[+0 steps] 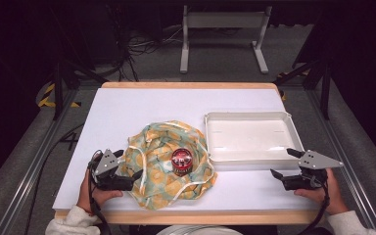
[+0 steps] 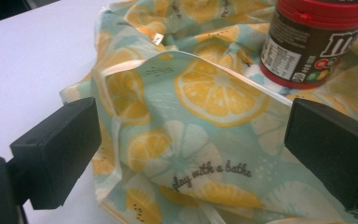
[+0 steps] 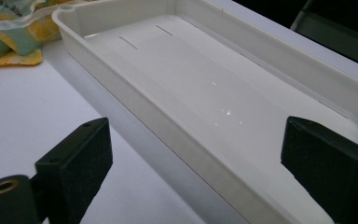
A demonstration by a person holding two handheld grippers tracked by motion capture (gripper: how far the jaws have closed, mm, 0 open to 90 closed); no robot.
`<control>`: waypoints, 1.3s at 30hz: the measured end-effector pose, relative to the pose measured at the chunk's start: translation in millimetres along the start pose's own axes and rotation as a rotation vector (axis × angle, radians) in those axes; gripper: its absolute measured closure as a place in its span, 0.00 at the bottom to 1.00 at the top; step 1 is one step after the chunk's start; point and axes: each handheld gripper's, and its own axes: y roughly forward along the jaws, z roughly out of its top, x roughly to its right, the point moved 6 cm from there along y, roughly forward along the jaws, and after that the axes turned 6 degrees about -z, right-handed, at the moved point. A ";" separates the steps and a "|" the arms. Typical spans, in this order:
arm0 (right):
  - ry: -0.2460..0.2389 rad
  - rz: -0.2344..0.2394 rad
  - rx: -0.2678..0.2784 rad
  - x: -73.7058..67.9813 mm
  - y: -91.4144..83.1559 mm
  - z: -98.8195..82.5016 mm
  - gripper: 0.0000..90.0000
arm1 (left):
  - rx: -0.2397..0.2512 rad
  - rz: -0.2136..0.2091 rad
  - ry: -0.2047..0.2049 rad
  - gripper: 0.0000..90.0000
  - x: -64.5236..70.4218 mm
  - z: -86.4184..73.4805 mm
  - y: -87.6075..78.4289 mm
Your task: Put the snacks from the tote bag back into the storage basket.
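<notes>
A crumpled cloth bag (image 1: 169, 161) printed with lemon slices on pale green lies mid-table, with white ribbon ties. On it stands a small dark jar with a red lid (image 1: 181, 161), upright. My left gripper (image 1: 129, 169) is at the cloth's left edge, open. In the left gripper view its jaws stand wide apart over the cloth (image 2: 205, 93), and the jar (image 2: 307, 42) is beyond at the upper right. My right gripper (image 1: 285, 163) is open at the front right corner of an empty white tray (image 1: 210, 147). The tray's near wall (image 3: 144, 109) runs between its open jaws (image 3: 196, 158).
The white table top (image 1: 127, 107) has a wooden edge at the front and back. A corner of the cloth (image 3: 9, 42) lies just left of the tray. Beyond the table stand a grey metal frame (image 1: 223, 29), cables and dark stands on the floor.
</notes>
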 end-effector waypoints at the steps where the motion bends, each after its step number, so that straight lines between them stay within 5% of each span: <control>1: 0.002 -0.003 0.014 1.7 -0.5 1.7 0.12 | 0.002 0.002 0.000 0.05 -0.3 -0.1 0.0; 6: -0.010 -0.001 0.043 1.0 1.6 7.1 0.16 | 0.010 0.008 -0.004 0.05 -0.8 -3.1 -3.8; 9: -0.052 -0.040 0.109 0.3 -2.4 13.8 0.23 | 0.022 0.000 -0.014 0.05 -1.7 -3.4 -5.6; 12: -0.053 -0.050 0.106 0.8 -1.4 14.9 0.23 | 0.019 -0.003 -0.013 0.05 -1.8 -3.3 -4.3; 13: -0.039 -0.016 0.087 -0.4 0.7 15.9 0.21 | 0.012 -0.006 -0.012 0.05 -1.5 -3.5 -3.6; 30: -0.071 0.063 0.064 -18.6 14.6 37.6 0.18 | -0.012 -0.005 -0.018 0.06 -4.0 -7.5 -1.4; 39: -0.096 0.160 0.024 -32.7 26.1 53.9 0.21 | -0.019 -0.012 -0.019 0.05 -4.4 -10.3 -1.1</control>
